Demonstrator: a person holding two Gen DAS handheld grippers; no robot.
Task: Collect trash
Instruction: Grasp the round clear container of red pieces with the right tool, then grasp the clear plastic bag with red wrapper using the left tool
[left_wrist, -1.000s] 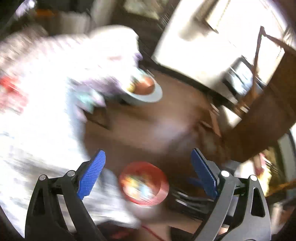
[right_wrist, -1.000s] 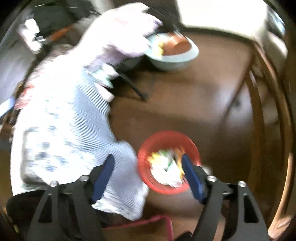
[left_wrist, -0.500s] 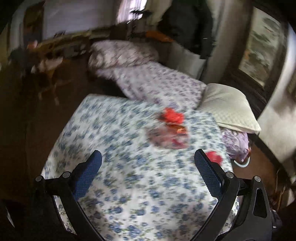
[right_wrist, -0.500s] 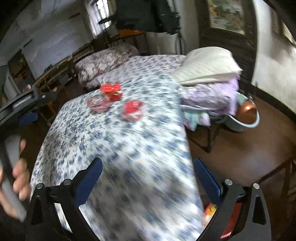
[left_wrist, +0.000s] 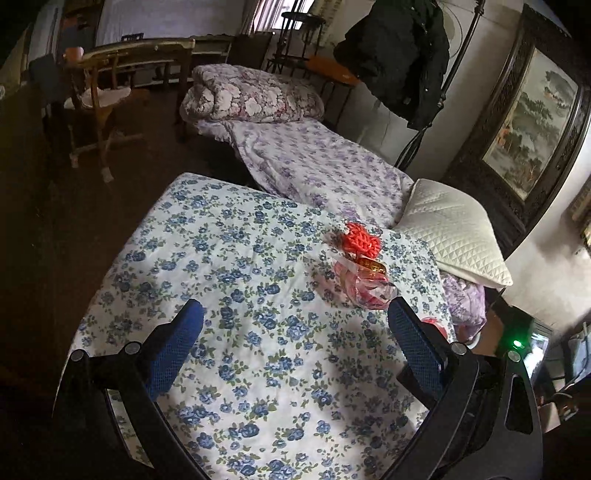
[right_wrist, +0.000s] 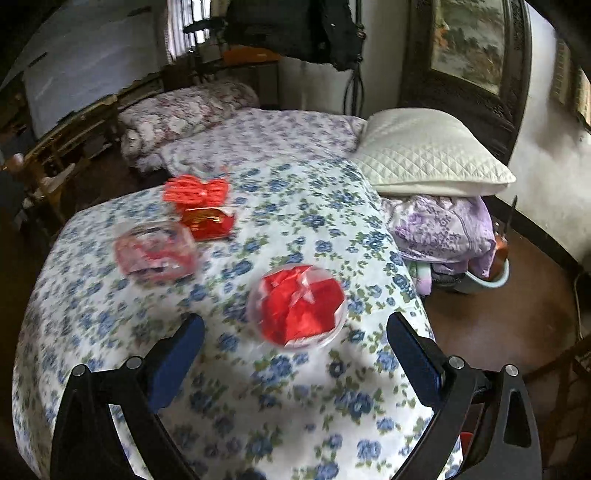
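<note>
1. Seen by the right wrist camera: right gripper (right_wrist: 295, 358) poised over the blue-flowered bedspread (right_wrist: 229, 406), blue pads spread wide with only cloth between them, gripping nothing.
2. At 12 o'clock from that gripper, just ahead of the pad tips: a round clear tub with crumpled red wrapping (right_wrist: 297, 305), lying on the bedspread, touched by neither pad.
3. At 10 o'clock from the tub, apart from it: a squarish clear plastic container with red scraps (right_wrist: 155, 251), blurred.
4. At 1 o'clock from that container, just beside it: a red and gold packet (right_wrist: 208, 222), with a red knitted piece (right_wrist: 195, 189) touching its far edge.
5. At 2 o'clock from the tub: a white quilted pillow (right_wrist: 428, 151) atop folded lilac bedding (right_wrist: 443, 229); below them, at the floor, a pale basin (right_wrist: 487, 280) partly hidden.
6. Seen by the left wrist camera: left gripper (left_wrist: 295, 350) likewise over the bedspread, pads wide apart, empty.
7. At 1 o'clock from the left gripper: the clear container, packet and knitted piece bunched in a row; a sliver of red trash peeking from behind the right-hand pad.
8. Farther off at 12 o'clock: a rolled floral quilt (left_wrist: 251, 94) on a lilac sheet (left_wrist: 314, 162), a dark coat (left_wrist: 399, 48) hanging behind.
</note>
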